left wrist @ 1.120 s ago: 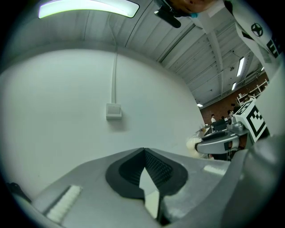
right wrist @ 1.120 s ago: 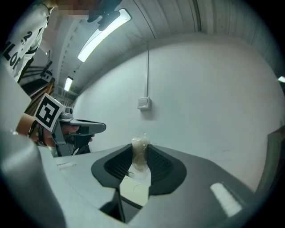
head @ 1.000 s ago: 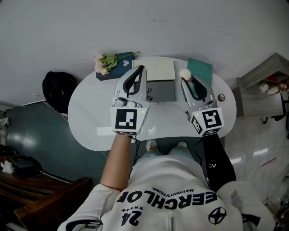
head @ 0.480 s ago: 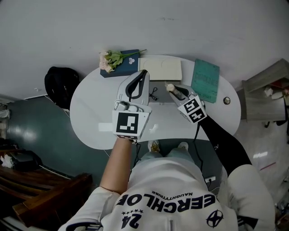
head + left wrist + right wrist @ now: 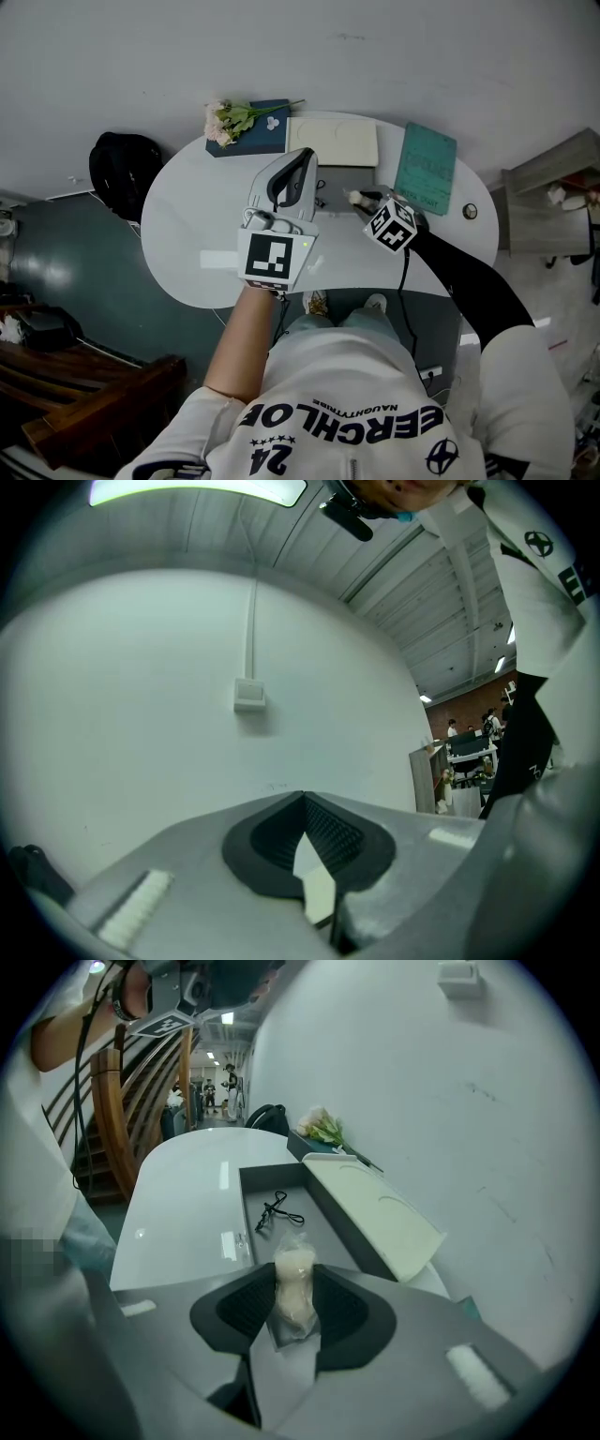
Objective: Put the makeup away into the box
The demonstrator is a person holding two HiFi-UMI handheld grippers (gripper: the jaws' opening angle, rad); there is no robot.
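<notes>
A cream makeup puff in clear wrap point(image 5: 294, 1288) is pinched between the jaws of my right gripper point(image 5: 295, 1274), which is shut on it. In the head view the puff point(image 5: 354, 198) hangs over the near edge of the open grey box point(image 5: 347, 180), at the tip of the right gripper point(image 5: 364, 199). A black eyelash curler point(image 5: 278, 1209) lies on the box floor point(image 5: 314, 1232), and the cream lid point(image 5: 375, 1208) leans open behind it. My left gripper point(image 5: 302, 157) is raised left of the box, pointing at the wall. Its jaws point(image 5: 303, 799) are shut on nothing.
The white oval table point(image 5: 197, 234) carries pink flowers on a dark blue book point(image 5: 246, 124) at the back left. A teal notebook point(image 5: 427, 167) and a small round object point(image 5: 470, 212) lie at the right. A black bag point(image 5: 124, 173) sits on the floor left of the table.
My right gripper has swung left from the table's right side to the box's near edge, carrying the puff. The left gripper has hardly moved.
</notes>
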